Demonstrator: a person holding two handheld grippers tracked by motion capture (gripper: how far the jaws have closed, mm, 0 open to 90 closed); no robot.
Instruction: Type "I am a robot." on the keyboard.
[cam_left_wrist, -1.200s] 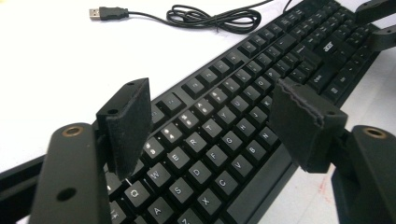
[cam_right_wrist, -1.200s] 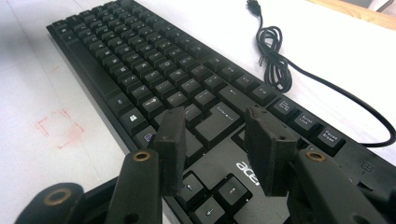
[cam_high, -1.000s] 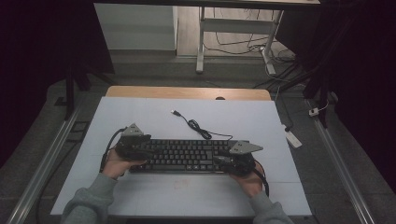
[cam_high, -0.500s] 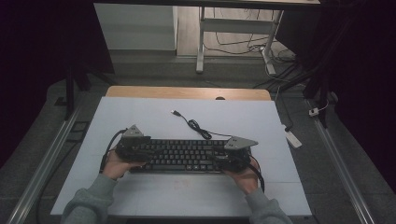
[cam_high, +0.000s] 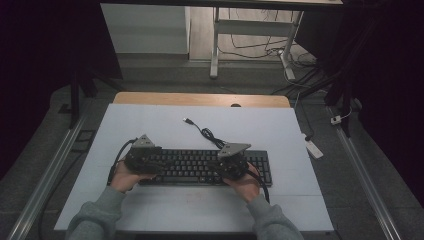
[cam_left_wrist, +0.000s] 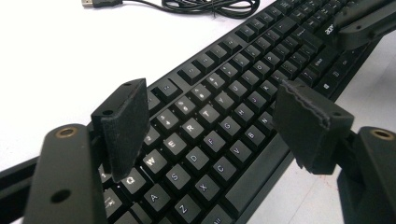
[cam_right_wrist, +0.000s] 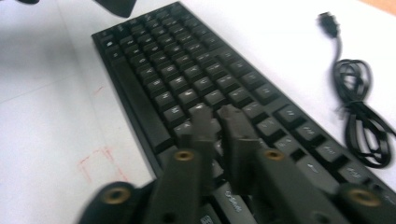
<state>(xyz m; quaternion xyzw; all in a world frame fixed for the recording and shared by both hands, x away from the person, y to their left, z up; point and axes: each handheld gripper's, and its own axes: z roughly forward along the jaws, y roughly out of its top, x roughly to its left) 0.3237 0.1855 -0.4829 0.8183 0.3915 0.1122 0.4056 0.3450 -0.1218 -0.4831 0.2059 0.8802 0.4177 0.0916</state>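
Keyboard (cam_high: 202, 166) lies flat on the white table (cam_high: 165, 130), long axis running left–right across it, key rows facing up, space bar edge toward the person. Black body, black keys with pale legends; Q-W-E-R-T row reads clearly in the left gripper view. Its cable (cam_high: 210, 135) coils just behind the keyboard, USB plug (cam_high: 188, 121) lying loose beyond it.

Left gripper (cam_left_wrist: 210, 126) sits over the keyboard's left end — jaws spread wide, nothing between the pads. Right gripper (cam_right_wrist: 219, 119) is over the keyboard's right half, jaws drawn nearly together, tips down at the keys, holding nothing.
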